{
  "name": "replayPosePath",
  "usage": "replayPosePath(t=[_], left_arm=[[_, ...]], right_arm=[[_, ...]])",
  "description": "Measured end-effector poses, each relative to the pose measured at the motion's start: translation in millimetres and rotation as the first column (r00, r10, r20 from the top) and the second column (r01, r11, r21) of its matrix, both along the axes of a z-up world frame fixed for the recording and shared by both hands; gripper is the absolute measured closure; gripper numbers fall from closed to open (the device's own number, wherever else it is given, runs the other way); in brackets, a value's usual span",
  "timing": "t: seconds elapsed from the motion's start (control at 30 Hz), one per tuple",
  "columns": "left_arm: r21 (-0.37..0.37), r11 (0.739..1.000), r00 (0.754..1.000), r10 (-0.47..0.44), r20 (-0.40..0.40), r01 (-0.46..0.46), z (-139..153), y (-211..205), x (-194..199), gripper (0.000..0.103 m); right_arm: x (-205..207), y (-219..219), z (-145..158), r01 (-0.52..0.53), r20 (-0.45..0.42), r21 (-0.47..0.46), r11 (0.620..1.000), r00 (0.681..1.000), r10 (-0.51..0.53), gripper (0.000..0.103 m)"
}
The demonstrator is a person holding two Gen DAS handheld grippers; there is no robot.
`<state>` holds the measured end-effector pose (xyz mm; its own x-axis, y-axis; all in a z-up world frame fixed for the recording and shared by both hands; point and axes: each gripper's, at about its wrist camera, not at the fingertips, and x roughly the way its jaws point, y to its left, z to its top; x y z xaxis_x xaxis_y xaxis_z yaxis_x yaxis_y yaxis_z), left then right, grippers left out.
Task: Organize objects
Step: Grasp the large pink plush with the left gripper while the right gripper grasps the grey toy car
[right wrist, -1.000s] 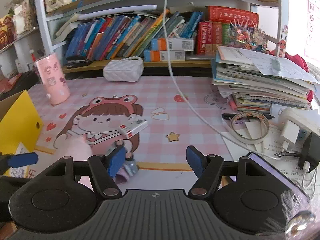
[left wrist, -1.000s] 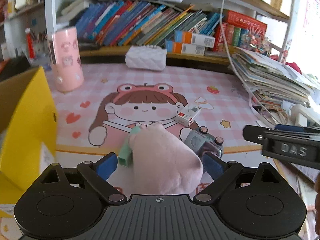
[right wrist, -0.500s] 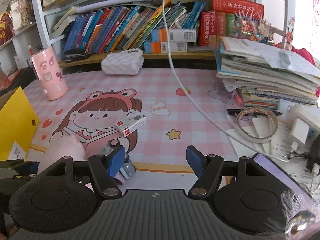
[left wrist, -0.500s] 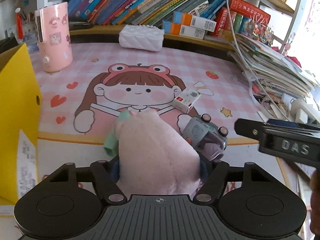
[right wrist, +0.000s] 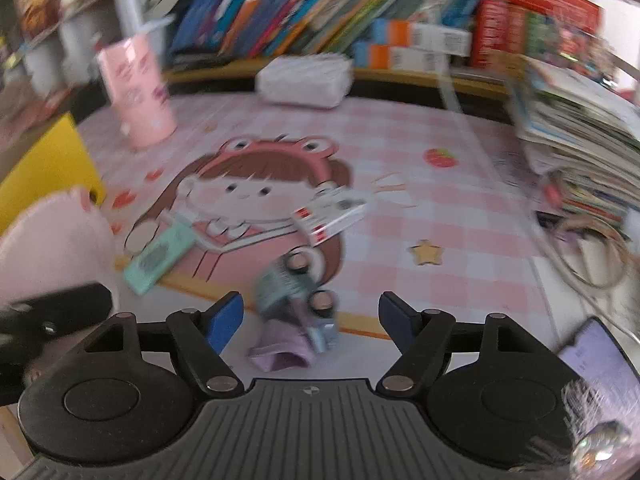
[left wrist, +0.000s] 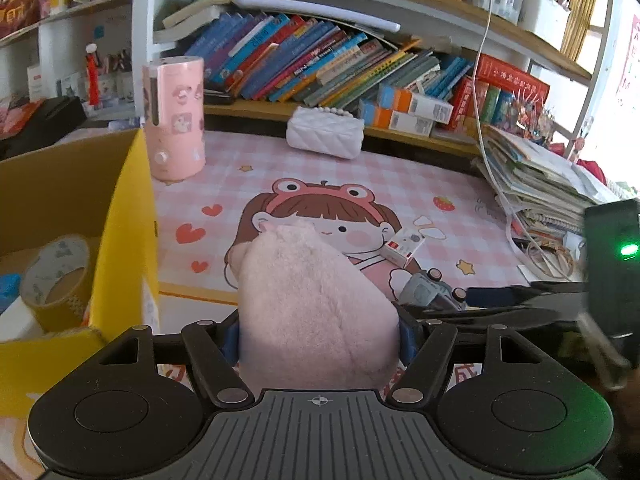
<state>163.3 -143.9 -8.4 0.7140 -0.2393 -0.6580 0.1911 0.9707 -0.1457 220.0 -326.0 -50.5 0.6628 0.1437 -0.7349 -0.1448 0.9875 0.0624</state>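
My left gripper [left wrist: 319, 338] is shut on a pink plush toy [left wrist: 308, 304] and holds it above the pink cartoon desk mat [left wrist: 360, 176]. The plush also shows at the left edge of the right wrist view [right wrist: 52, 240]. My right gripper [right wrist: 310, 318] is open and empty, just above a grey toy car [right wrist: 292, 284] that also shows in the left wrist view [left wrist: 426, 290]. A small white and red box [right wrist: 332, 216] and a mint green box [right wrist: 160, 256] lie on the mat. An open yellow cardboard box [left wrist: 120, 248] stands at the left.
The yellow box holds a tape roll [left wrist: 56, 276]. A pink cylinder [left wrist: 174, 120] and a white quilted purse [left wrist: 324, 136] stand at the back. A stack of papers [left wrist: 552, 184], cables [right wrist: 592, 256] and a phone [right wrist: 600, 364] crowd the right. Bookshelves run behind.
My left gripper closed on the pink plush and lifted it, uncovering the mint green box. My right gripper moved left toward the toy car; its view is blurred.
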Motion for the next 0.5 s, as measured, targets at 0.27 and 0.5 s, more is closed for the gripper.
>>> replayPosePath(t=[0.27,0.5], left_arm=[[-0.010,1.000,1.000,0.006,0.003,-0.006,2,8,-14,0.033],[-0.016,1.000,1.000,0.014,0.010,-0.014,2,11,-23,0.033]], right_arm=[[6,12,-18,-0.020,-0.031,-0.053,0.998,0.999,0.019,0.050],[0,12,-13,-0.017,-0.012,-0.047,0.999,1.000,0.016,0.059]])
